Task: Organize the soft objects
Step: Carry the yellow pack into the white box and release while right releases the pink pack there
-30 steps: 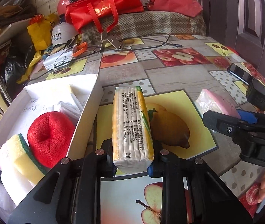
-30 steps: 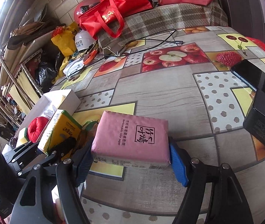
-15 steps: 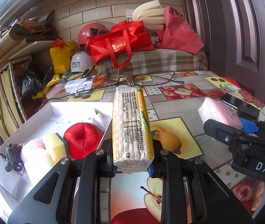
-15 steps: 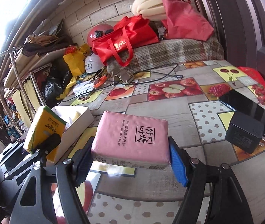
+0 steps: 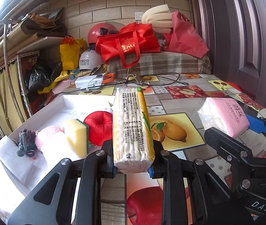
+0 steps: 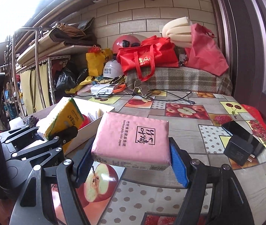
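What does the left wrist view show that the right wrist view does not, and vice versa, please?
Only the left wrist view shows the white tray's contents laid out: the yellow sponge with green backing, the fluffy pink cloth and the grey knotted cord.

Only the right wrist view shows the black phone and the black charger block on the fruit-print tablecloth.

Both show the yellow tissue pack clamped in the left gripper and the pink tissue pack clamped in the right gripper.
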{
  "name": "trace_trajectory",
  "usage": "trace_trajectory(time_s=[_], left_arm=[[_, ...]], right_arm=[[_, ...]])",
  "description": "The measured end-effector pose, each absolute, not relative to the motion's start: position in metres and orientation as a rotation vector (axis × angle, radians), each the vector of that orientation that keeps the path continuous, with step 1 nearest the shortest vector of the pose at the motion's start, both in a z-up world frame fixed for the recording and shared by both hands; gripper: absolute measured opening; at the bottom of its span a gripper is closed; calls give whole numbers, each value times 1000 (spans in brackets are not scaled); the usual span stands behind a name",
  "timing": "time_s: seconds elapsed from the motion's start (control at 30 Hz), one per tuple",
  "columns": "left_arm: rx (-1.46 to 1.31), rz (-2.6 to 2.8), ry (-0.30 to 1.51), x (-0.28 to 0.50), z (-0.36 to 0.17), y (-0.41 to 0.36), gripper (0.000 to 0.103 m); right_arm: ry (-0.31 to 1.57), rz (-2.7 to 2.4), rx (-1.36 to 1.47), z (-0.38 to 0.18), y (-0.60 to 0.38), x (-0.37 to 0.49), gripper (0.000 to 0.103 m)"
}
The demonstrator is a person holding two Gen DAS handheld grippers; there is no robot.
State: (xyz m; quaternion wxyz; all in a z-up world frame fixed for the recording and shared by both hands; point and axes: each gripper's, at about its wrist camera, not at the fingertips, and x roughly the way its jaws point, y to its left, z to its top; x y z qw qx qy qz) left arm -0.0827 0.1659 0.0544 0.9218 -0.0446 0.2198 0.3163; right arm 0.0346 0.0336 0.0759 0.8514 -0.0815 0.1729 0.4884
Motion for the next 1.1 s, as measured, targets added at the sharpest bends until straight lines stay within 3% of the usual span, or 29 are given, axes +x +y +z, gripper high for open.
trace_trajectory(time_s=[0.43,1.1], left_arm=[[-88,691,456,-121,53,181,23],[-232,883,462,-182,47,294,23]], right_arm=[[358,1091,-231,73,58,10,74],[388,1293,-290,69,137,-28,74]])
